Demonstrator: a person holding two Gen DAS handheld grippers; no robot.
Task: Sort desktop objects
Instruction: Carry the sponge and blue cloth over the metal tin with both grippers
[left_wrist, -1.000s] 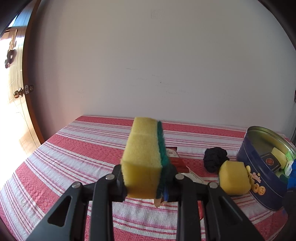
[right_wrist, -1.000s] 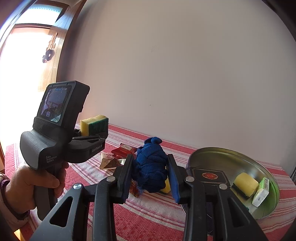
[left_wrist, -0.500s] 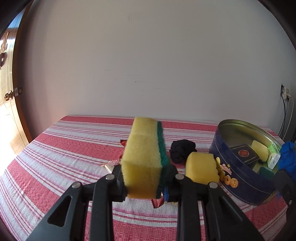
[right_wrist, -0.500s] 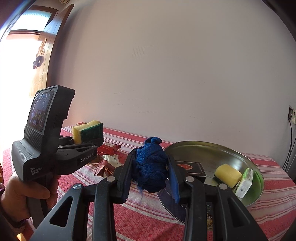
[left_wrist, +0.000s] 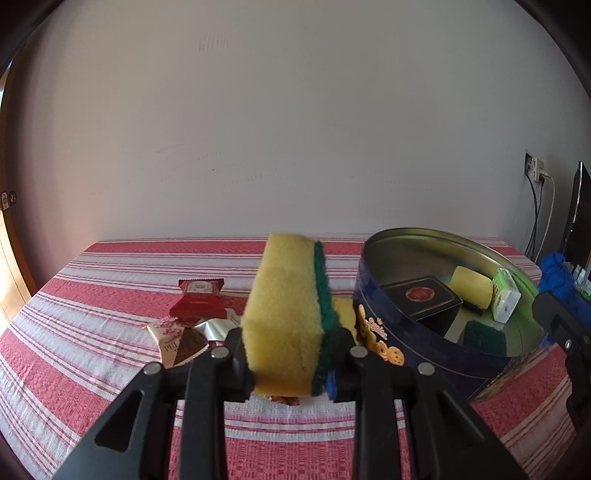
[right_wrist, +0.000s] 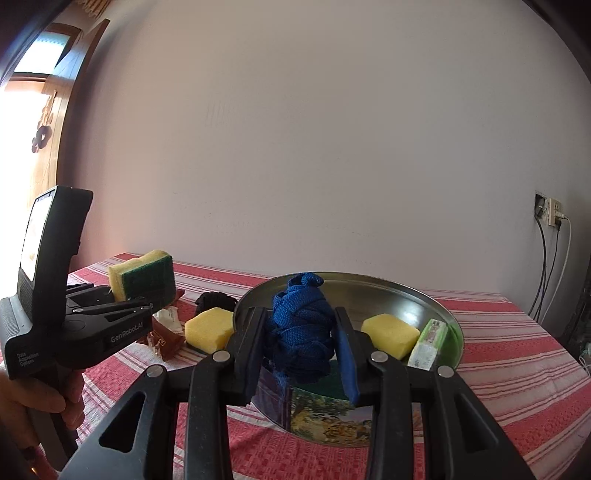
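I am clamping my left gripper (left_wrist: 291, 354) on a light, squashy yellow-and-green sponge (left_wrist: 288, 314) beside the round tin (left_wrist: 436, 347), and gripping a soft, limp blue cloth bundle (right_wrist: 301, 328) mid-bulk in my right gripper (right_wrist: 301, 354) over the tin's near rim
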